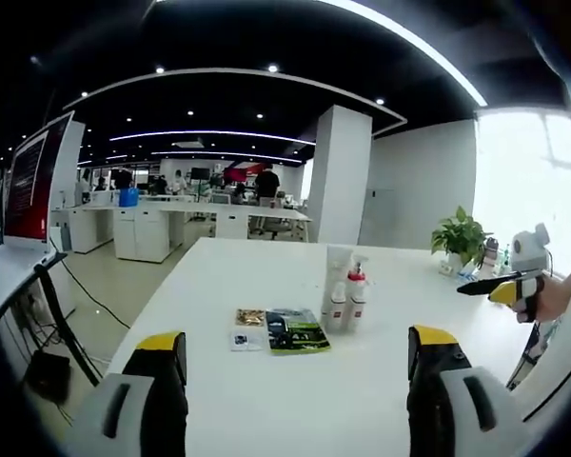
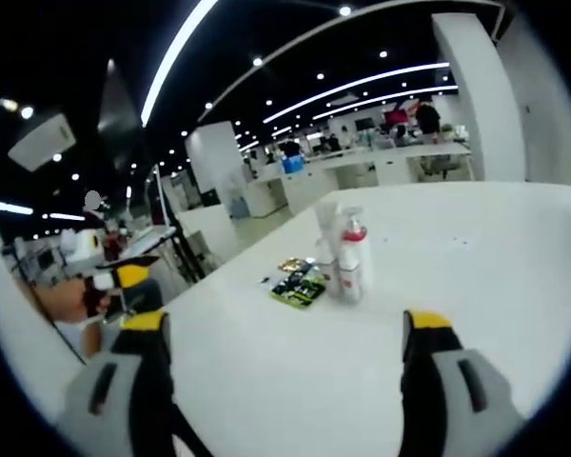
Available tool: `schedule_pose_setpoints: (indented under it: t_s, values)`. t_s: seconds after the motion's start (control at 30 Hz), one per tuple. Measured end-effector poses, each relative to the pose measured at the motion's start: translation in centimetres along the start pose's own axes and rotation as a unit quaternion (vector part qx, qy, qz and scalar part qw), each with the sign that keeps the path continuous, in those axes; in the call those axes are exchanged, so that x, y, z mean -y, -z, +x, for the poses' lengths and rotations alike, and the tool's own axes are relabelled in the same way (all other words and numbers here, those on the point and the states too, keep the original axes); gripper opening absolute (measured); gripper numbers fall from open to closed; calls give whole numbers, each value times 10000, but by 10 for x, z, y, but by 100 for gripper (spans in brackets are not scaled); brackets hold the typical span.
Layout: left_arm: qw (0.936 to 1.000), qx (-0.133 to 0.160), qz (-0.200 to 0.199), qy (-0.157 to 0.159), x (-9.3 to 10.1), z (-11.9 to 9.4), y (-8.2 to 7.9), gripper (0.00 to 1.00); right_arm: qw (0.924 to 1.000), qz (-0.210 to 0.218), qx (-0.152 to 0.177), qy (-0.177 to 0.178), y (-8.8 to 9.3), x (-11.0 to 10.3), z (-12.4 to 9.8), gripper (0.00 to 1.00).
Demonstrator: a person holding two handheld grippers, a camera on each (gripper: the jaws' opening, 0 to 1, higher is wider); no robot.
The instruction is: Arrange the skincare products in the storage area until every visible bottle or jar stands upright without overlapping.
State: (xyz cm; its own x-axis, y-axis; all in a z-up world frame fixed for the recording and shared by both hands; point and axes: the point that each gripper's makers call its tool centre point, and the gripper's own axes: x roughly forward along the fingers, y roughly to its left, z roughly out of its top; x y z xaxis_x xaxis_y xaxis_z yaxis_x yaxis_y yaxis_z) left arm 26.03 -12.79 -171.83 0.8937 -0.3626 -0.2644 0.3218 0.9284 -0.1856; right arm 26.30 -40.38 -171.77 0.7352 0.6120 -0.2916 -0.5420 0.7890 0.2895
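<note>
A tight cluster of skincare bottles (image 1: 347, 290) stands upright in the middle of the white table (image 1: 266, 400): a tall white tube, a white pump bottle with a red collar (image 1: 358, 286) and a smaller bottle in front. My left gripper (image 1: 300, 376) is open and well short of them, its jaws holding nothing. In the right gripper view the same bottles (image 2: 347, 252) stand ahead, and my right gripper (image 2: 290, 371) is open and holds nothing. A hand holds the right gripper (image 1: 509, 288) at the table's right side, and the left gripper (image 2: 124, 281) appears at the left.
Flat packets lie beside the bottles: a dark green one (image 1: 295, 330), a gold one (image 1: 250, 317) and a small white one (image 1: 241, 340). A potted plant (image 1: 460, 236) stands at the far right corner. A monitor (image 1: 33, 181) and cables are off the left edge.
</note>
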Motion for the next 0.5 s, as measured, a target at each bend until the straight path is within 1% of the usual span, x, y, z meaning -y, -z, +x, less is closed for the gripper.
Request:
schedule_pose_setpoints:
  t_s: [0.17,0.27,0.5]
  values:
    - [9999,99,19,66,2,4,-6,100,10000,76,-7,48,4,3,-1,99]
    - [10000,68,63,37,1,6,-5,100,10000,90,-6,35,4,1,-2,99]
    - [9998,75,128,97,5,11,-7,100,9999,118,30,64,4,3,-4,99]
